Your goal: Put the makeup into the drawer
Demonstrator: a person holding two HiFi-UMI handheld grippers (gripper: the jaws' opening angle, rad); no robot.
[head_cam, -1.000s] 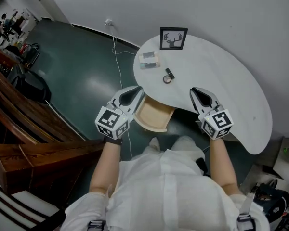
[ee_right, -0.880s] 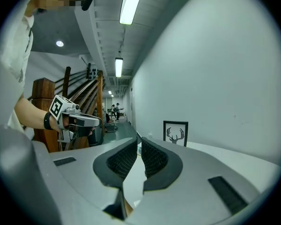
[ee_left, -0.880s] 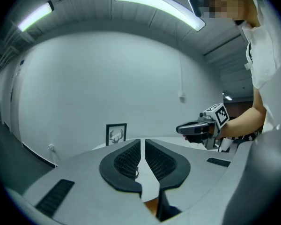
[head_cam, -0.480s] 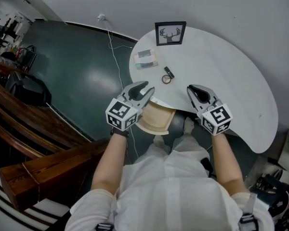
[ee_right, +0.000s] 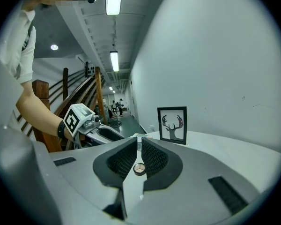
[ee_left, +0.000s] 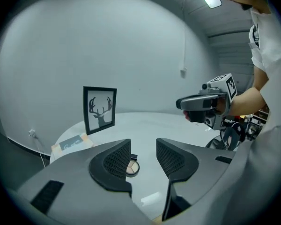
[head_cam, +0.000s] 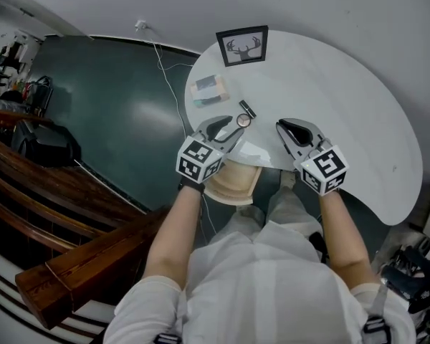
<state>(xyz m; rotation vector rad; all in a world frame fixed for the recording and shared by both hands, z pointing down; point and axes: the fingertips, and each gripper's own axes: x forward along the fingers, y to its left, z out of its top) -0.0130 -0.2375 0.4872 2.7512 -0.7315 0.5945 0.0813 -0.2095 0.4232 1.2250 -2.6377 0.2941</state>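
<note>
Your L gripper [head_cam: 226,129]: jaws apart, have just been opening. Nothing btw the pads. It points down at a slant over the near edge of the white table [head_cam: 344,99].

Makeup compact [head_cam: 241,120]: on the table, lid open and standing up at its far side, round pan w/ pale shades facing up. It lies just ahead of your L jaw tips, not touching them. In the left gripper view it sits low in the gap, partly behind the left-hand pad.

Your R gripper [head_cam: 285,129]: jaw tips together, holding nothing. It's over the table edge, to the right of the compact and apart from it. In the right gripper view the compact shows through the slit behind the tips, farther out on the table.

Drawer [head_cam: 229,185]: pulled out under the table's near edge, below your L gripper. Light wood; what shows of the inside has no makeup in it.

Other items: framed deer picture [head_cam: 242,46] upright at the table's far edge; flat pack [head_cam: 209,92] left of the compact, near the left rim. Can't read its print.

Compact not yet in drawer
</note>
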